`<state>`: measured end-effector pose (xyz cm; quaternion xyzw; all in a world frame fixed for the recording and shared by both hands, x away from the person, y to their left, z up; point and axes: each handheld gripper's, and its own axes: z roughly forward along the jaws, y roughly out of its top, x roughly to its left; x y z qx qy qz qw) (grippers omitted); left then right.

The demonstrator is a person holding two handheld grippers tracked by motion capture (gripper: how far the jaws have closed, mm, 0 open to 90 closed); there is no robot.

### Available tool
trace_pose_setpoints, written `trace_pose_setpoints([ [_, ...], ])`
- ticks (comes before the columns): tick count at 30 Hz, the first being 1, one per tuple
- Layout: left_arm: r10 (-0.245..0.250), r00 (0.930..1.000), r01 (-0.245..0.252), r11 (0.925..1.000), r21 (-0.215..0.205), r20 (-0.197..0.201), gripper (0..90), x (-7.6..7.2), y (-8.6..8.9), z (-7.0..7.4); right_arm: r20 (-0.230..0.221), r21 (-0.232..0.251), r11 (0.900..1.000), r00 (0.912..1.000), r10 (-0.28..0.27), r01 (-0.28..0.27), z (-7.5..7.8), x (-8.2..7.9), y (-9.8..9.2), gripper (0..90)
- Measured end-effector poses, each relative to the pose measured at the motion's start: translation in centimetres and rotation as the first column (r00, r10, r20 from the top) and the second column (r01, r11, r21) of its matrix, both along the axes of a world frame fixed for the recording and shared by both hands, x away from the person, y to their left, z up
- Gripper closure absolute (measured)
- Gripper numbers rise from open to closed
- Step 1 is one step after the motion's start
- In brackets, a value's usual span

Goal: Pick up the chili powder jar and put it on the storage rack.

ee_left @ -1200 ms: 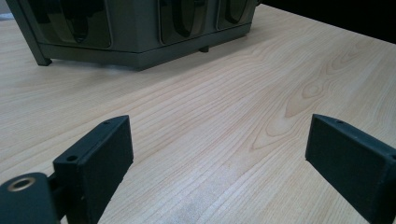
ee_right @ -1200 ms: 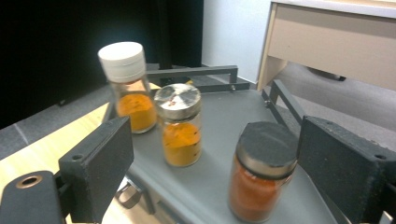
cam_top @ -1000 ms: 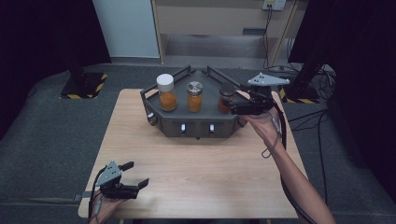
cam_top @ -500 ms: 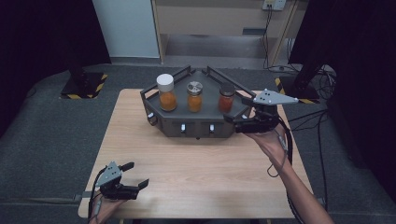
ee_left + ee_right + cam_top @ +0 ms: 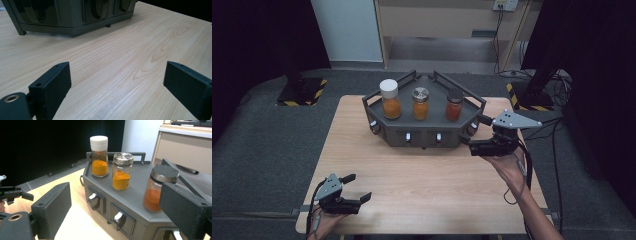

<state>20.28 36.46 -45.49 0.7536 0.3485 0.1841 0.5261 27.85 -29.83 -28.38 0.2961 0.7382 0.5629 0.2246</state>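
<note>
- high view: your right gripper (image 5: 473, 148) hovers just off the near right corner of the grey rack (image 5: 427, 135), jaws apart and pointing left along its front, nothing between them.
- the rack sits at the far middle of the wooden table (image 5: 432, 195) and carries three jars in a row: the white-lidded jar (image 5: 390, 98) on the left, the silver-lidded jar (image 5: 420, 103) in the middle, the dark-lidded jar (image 5: 454, 104) on the right, nearest your right gripper.
- your left gripper (image 5: 357, 188) rests at the near left corner of the table, well apart from the rack, jaws spread.
- left gripper view: your jaws stand wide over bare table (image 5: 120, 65), empty; the rack (image 5: 72, 17) shows far off at the top.
- right gripper view: your jaws are apart and hold nothing; the dark-lidded jar (image 5: 160, 188) stands just beside the right jaw, partly behind it, with red-orange powder inside. the silver-lidded jar (image 5: 122, 171) and white-lidded jar (image 5: 99, 156) stand farther left, both with orange powder. knobs (image 5: 119, 217) line the rack's front.
</note>
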Motion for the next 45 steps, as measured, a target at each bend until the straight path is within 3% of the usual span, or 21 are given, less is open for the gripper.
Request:
trace_pose_setpoints([
  [6,0.0,1.0,0.0,1.0,0.002,0.0,6.8,0.0,0.0,0.0,0.001,-0.012,1.0,0.9997,-0.026,0.026,-1.3,-1.4,-1.0,10.6],
  [12,0.007,1.0,-0.007,1.0,0.0,0.0,6.6,-0.1,-0.1,0.0,-0.028,0.011,0.999,0.999,-0.034,0.035,-2.5,-2.3,-2.5,10.6],
  [32,0.014,0.9999,-0.013,0.9998,-0.013,0.008,5.7,-0.2,0.1,0.0,-0.062,-0.001,0.997,0.9948,-0.08,0.081,-7.3,-6.9,-4.9,10.3],
  [37,0.016,0.9999,-0.016,0.9995,-0.026,0.003,5.6,-0.2,0.2,-0.1,-0.106,-0.003,0.997,0.991,-0.082,0.082,-8.5,-7.0,-5.7,10.3],
  [45,0.015,0.9999,-0.015,0.9994,-0.031,0.001,5.4,-0.1,0.2,-0.2,-0.125,-0.009,0.994,0.9861,-0.11,0.11,-10.8,-7.7,-6.4,10.3],
])
